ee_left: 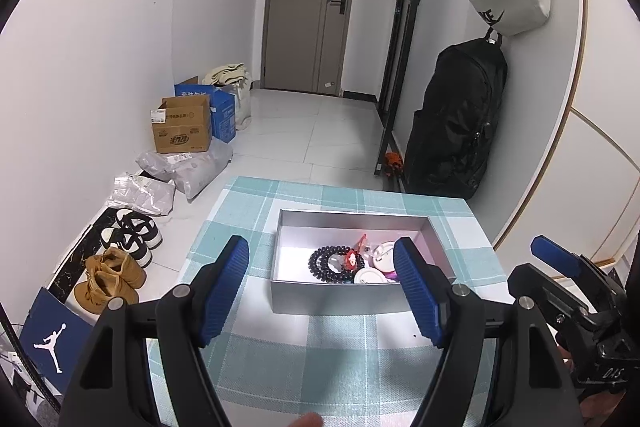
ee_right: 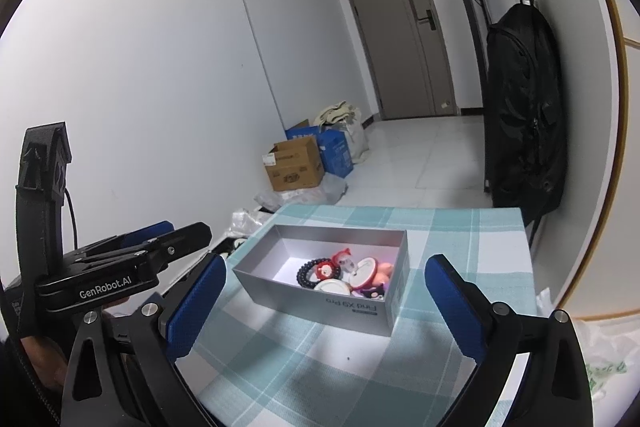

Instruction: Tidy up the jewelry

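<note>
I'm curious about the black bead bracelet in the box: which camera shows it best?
The left wrist view: the black bead bracelet shows as a nearly full ring inside the grey box. In the right wrist view the bracelet is partly hidden by a red charm.

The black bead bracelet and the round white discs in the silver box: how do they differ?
The black bead bracelet is a dark ring of many small round beads, open in the middle; the round white discs are pale, flat and solid-faced. The bracelet lies toward the left side of the silver cardboard box, the discs further right. Both rest inside that box, untouched, among red and pink trinkets.
</note>
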